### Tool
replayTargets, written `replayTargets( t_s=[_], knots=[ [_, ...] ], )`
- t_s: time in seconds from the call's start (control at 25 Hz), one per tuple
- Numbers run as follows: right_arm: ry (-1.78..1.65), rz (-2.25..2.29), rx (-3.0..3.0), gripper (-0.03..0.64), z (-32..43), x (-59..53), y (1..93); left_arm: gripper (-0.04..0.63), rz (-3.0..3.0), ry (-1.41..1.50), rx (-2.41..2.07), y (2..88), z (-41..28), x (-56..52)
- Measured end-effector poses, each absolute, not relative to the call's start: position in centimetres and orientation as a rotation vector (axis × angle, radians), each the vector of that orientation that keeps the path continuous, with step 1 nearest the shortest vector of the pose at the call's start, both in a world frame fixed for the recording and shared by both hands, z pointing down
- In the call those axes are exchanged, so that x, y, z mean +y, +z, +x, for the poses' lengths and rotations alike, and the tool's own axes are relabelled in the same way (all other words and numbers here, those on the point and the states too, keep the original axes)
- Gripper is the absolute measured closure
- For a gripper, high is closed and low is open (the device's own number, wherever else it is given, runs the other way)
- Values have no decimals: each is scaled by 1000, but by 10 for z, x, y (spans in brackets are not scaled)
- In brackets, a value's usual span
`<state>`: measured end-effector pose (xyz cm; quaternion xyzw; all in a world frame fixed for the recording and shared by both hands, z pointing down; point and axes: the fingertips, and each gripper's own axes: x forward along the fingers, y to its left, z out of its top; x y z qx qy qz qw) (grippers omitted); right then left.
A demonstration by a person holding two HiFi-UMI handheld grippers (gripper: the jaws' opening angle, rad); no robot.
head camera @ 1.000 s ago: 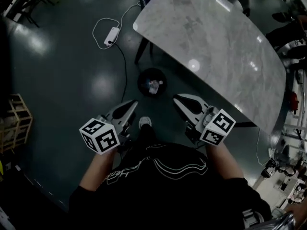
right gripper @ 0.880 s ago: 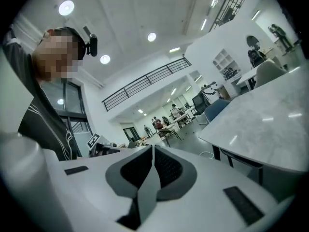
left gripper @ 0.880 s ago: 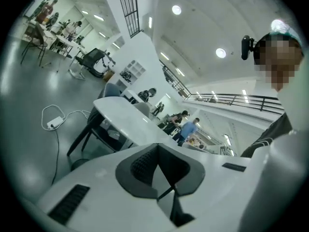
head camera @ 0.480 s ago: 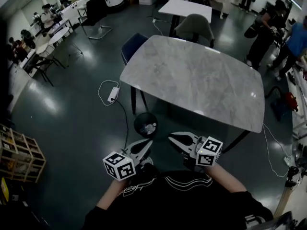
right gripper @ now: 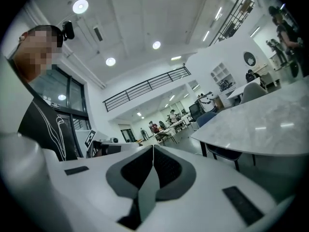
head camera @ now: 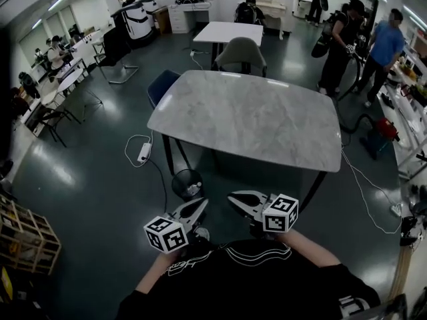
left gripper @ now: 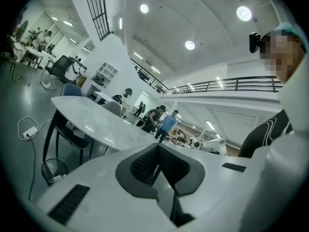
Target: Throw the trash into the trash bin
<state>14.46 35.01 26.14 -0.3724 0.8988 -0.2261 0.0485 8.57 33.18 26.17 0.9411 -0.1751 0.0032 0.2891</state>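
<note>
A small black round trash bin (head camera: 186,183) stands on the dark floor by the near left leg of the marble table (head camera: 247,117); pale crumpled trash (head camera: 193,192) lies inside it. The same trash bin (left gripper: 53,170) shows low at the left in the left gripper view. My left gripper (head camera: 201,205) is held level just short of the bin, jaws shut with nothing between them. My right gripper (head camera: 233,197) is beside it to the right, also shut and empty. In both gripper views the pads meet in a thin line.
A white power strip (head camera: 143,153) with its cable trails across the floor left of the bin. A blue chair (head camera: 161,86) and a grey chair (head camera: 241,52) stand at the table. Wooden crates (head camera: 27,240) sit at the far left. People (head camera: 383,49) stand at the back right.
The head view has lifted from steeply down to take in the whole room. Both grippers have drawn back from the bin and risen, staying shut.
</note>
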Motion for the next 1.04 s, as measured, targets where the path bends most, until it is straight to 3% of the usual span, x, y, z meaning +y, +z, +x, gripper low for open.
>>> replayTargets(
  t_s=[1.04],
  knots=[
    [-752,-1156,2694,581,168,389,274,589,2503,102,-445,277,121,364]
  ],
)
